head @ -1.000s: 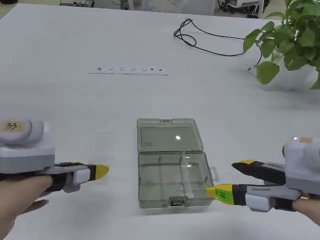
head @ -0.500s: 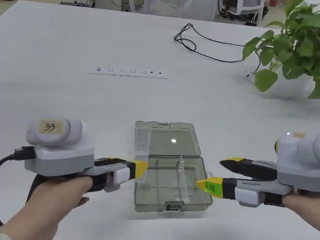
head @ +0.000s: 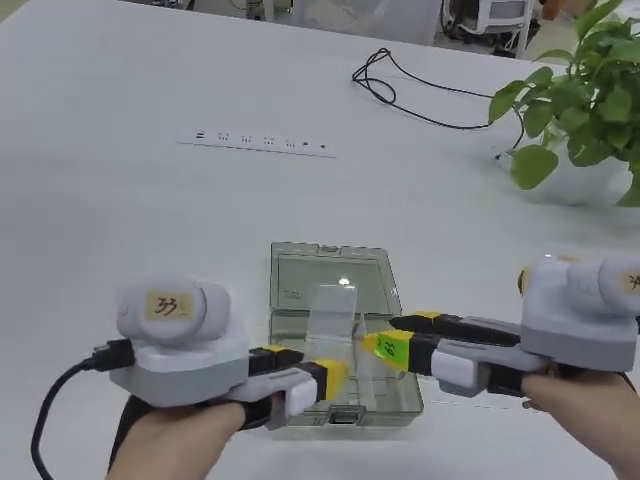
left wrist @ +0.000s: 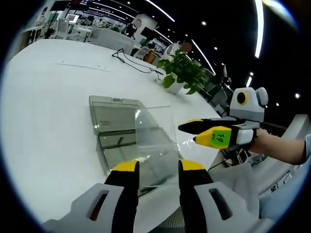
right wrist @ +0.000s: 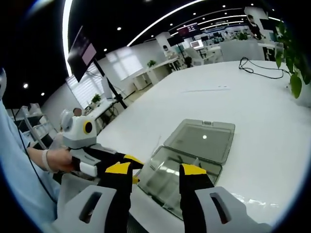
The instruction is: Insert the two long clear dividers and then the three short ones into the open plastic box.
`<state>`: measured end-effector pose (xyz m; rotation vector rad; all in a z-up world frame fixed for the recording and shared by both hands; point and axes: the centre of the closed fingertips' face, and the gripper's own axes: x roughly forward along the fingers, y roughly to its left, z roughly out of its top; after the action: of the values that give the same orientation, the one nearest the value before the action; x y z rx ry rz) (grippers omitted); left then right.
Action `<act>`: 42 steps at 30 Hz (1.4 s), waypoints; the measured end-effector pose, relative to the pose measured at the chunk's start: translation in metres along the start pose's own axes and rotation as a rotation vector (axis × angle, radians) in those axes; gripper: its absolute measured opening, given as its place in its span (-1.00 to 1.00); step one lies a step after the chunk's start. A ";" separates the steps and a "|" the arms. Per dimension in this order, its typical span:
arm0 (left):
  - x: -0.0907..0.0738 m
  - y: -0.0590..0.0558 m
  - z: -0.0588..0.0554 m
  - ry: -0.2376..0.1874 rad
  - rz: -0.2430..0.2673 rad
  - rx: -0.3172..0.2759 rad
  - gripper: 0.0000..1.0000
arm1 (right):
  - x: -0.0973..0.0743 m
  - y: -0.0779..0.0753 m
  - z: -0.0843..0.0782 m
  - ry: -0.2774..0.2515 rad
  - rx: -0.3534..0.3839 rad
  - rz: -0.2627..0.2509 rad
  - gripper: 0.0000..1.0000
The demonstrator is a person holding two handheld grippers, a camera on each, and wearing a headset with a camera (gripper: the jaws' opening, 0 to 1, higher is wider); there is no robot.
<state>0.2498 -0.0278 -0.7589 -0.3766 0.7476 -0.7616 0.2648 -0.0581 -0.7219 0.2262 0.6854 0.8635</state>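
The open clear plastic box (head: 300, 265) lies on the white table, its lid flat toward the far side. My left gripper (head: 330, 378) is over the box's near edge, shut on a clear divider (head: 338, 315) that stands upright above the tray. In the left gripper view the divider (left wrist: 153, 131) rises between the jaws of my left gripper (left wrist: 153, 167). My right gripper (head: 402, 333) is open just right of the divider, tips pointing at it with nothing between them. From the right gripper view, the box (right wrist: 194, 155) lies ahead and the left gripper (right wrist: 109, 162) is at the left.
A white power strip (head: 262, 142) lies at the back of the table, with a black cable (head: 400, 85) coiled beyond it. A potted plant (head: 575, 110) stands at the back right. Bare white tabletop surrounds the box.
My left gripper has carried the clear divider rightward from the box's left side to over the tray. My right gripper has moved left, closer to the divider.
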 end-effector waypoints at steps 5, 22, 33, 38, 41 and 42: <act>0.001 -0.004 -0.001 -0.006 -0.001 0.022 -0.40 | 0.005 -0.004 -0.003 0.023 0.042 -0.007 -0.41; 0.005 -0.004 0.004 -0.049 0.011 0.012 -0.40 | 0.018 -0.003 -0.001 0.076 0.176 -0.042 -0.89; 0.006 -0.002 0.007 -0.060 0.030 0.008 -0.40 | 0.022 0.000 0.000 0.105 0.202 -0.054 -0.94; 0.010 -0.002 0.005 -0.063 0.031 -0.042 -0.40 | 0.022 0.002 -0.001 0.181 0.133 -0.092 -0.96; 0.011 -0.002 0.002 -0.071 0.022 -0.082 -0.40 | 0.024 0.003 -0.003 0.232 0.100 -0.111 -0.97; 0.011 -0.002 0.003 -0.077 0.022 -0.088 -0.40 | 0.026 0.008 -0.001 0.236 0.088 -0.094 -0.97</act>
<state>0.2558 -0.0370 -0.7607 -0.4737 0.7132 -0.6914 0.2710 -0.0335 -0.7312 0.1711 0.9482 0.7770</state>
